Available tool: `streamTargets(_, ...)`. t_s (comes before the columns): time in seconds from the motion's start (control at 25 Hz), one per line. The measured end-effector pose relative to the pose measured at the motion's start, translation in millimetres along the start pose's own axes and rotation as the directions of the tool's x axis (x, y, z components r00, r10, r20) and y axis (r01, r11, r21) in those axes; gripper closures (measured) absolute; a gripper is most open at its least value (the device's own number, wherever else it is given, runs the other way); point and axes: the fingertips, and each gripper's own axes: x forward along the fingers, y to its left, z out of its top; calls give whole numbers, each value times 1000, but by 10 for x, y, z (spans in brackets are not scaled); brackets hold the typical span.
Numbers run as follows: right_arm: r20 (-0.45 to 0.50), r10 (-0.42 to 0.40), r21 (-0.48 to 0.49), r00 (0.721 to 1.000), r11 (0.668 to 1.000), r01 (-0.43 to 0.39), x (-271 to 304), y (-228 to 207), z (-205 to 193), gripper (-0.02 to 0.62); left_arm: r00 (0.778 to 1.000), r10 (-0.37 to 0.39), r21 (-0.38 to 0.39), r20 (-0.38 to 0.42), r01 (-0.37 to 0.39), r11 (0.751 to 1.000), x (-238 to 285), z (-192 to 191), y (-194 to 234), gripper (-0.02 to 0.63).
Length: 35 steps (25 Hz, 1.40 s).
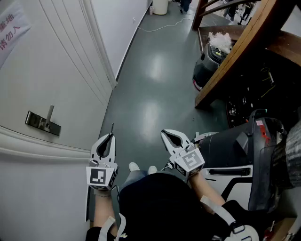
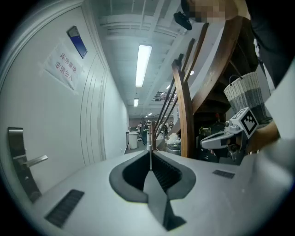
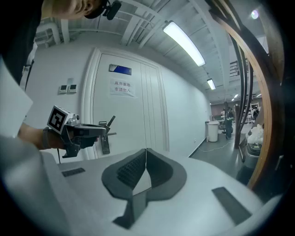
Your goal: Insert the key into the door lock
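Observation:
The white door (image 1: 56, 70) fills the left of the head view, with its metal lock plate and lever handle (image 1: 43, 122) on it. My left gripper (image 1: 111, 137) hangs to the right of the lock, apart from the door, shut on a thin key (image 1: 112, 127) that sticks out past its tips. The key blade (image 2: 149, 154) stands upright between the shut jaws in the left gripper view, with the lock plate (image 2: 17, 162) far to the left. My right gripper (image 1: 170, 138) is shut on nothing, beside the left one. From the right gripper view, its jaws (image 3: 146, 153) are shut and the left gripper (image 3: 80, 131) shows before the door.
A wooden staircase (image 1: 240, 52) slopes along the right, with a black and white machine (image 1: 244, 155) under it. Grey floor (image 1: 150, 84) runs ahead to a white bin (image 1: 160, 6) and a loose cable (image 1: 157, 27). A paper sign (image 1: 10, 28) hangs on the door.

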Motion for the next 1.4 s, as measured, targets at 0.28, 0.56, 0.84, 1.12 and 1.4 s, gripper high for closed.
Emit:
streamTargets(0.28, -36, -23, -12, 999, 1000, 23, 265, 107, 57, 578, 1000, 2, 8, 3, -2, 1000, 32, -66, 242, 581)
streamTargets(0.56, -11, 17, -88, 1000, 996, -18, 790, 350, 157, 577, 999, 14, 37, 29, -15, 999, 64, -42, 748, 580)
streamTargets(0.84, -45, 31, -145, 999, 989, -37, 1388, 609, 239, 577, 999, 42, 40, 20, -43, 998, -52, -147, 1304, 581)
streamTargets(1.12, -66, 56, -212, 996, 975, -69, 1942, 654, 181, 577, 997, 80, 68, -9, -79, 995, -24, -331, 1743, 581)
streamTargets(1.4, -91, 172, -208, 981, 960, -187, 2658, 418, 189, 577, 983, 179, 3, -43, -179, 984, 353, -440, 2176, 581)
